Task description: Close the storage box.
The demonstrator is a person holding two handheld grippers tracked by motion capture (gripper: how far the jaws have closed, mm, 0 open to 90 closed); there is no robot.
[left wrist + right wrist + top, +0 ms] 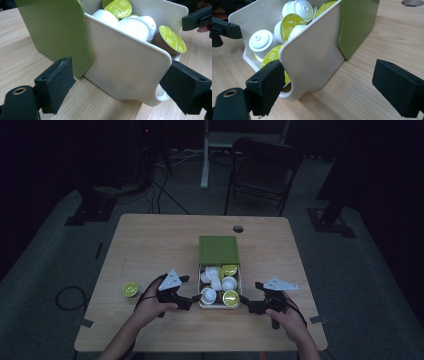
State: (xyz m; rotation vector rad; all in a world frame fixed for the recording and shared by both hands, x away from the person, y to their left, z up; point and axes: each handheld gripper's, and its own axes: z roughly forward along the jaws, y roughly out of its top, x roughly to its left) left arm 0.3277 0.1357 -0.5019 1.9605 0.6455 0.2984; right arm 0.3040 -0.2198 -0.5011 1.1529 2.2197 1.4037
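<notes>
A green box sleeve (218, 250) lies mid-table with its white drawer (220, 307) pulled out toward me. Several coffee capsules fill the drawer, some white (209, 295), some with lime-green lids (230, 298). My left gripper (192, 298) is open at the drawer's left front corner. In the left gripper view the gripper (120, 87) spans the drawer's side wall (125, 65), beside the sleeve (57, 30). My right gripper (246, 302) is open at the right front corner. In the right gripper view the gripper (332, 85) faces the drawer's other side wall (314, 57) and the capsules (260, 41).
One loose lime-lidded capsule (130, 289) sits on the wooden table (150, 245) left of my left hand. A cable hole (238, 228) is behind the box. A folding chair (262, 170) stands beyond the far edge, and a cable coil (67, 297) lies on the floor at left.
</notes>
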